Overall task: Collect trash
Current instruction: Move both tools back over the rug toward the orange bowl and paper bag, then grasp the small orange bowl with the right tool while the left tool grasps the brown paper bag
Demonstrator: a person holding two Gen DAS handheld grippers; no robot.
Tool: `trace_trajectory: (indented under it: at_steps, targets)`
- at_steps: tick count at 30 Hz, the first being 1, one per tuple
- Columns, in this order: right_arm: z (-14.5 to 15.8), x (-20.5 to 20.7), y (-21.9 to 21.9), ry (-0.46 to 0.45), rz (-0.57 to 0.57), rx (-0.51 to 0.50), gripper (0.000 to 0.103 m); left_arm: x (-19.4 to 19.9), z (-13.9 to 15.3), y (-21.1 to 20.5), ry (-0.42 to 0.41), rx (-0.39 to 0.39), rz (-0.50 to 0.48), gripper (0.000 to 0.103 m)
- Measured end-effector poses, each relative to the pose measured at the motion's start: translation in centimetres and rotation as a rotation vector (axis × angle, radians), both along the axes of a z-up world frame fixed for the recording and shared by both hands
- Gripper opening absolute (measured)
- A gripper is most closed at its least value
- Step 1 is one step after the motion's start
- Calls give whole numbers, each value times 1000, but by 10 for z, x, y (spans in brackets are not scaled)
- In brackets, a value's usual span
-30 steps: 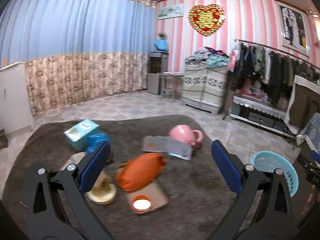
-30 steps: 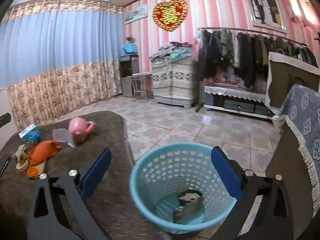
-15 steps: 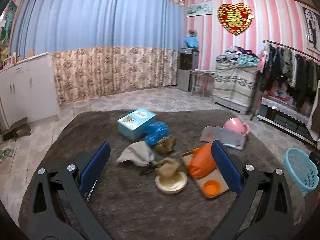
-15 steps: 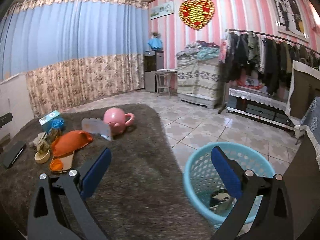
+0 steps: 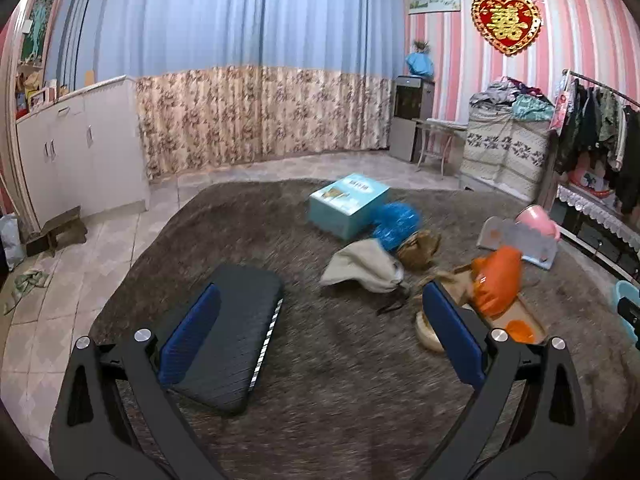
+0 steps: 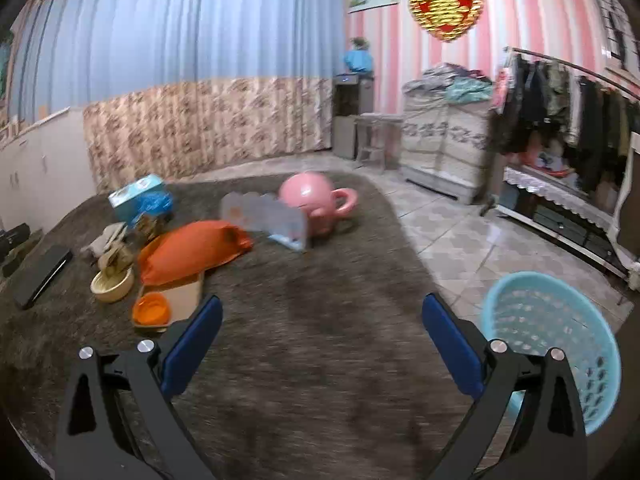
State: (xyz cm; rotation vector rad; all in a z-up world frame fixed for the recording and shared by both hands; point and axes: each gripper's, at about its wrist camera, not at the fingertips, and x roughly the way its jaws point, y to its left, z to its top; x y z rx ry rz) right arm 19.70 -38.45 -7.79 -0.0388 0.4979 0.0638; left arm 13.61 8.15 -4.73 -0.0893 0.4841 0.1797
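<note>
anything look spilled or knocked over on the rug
Yes. The pink watering can lies tipped on its side on the rug, spout toward the tiles. Beside it, the orange bag slumps half off a flat cardboard tray. No liquid spill shows, though both views are motion-blurred.

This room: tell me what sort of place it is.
Most likely a lived-in room of a home, perhaps a bedroom or living room: a clothes rack full of hanging garments, a floor-length curtain, and a dark rug strewn with household items.
</note>
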Motion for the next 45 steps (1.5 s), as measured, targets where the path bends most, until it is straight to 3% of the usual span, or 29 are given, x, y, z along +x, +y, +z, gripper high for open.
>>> trace_trajectory:
  at_steps: [10, 15, 17, 21, 26, 35, 42, 45]
  targets:
    - [-18, 18, 76, 67, 163, -24, 96, -13, -25, 28, 39, -14, 20, 98]
    - [-28, 34, 108, 135, 232, -77, 71, -15, -29, 31, 52, -28, 11, 98]
    - [-33, 41, 115, 172, 255, -80, 49, -14, -29, 31, 53, -36, 7, 98]
    - [-43, 56, 119, 253, 280, -61, 33, -10, -29, 29, 54, -41, 0, 98]
    - [-45, 65, 119, 273, 295, -11, 10, 1, -26, 21, 59, -50, -21, 98]
    - [-26, 55, 102, 176, 258, 6, 7, 23, -20, -15, 66, -31, -109, 98]
    - [-7, 40, 54, 136, 166, 16, 7, 61, -26, -60, 103, -14, -191, 97]
    - [-6, 35, 32, 135, 126, 20, 7, 79, -36, -75, 152, -13, -228, 88]
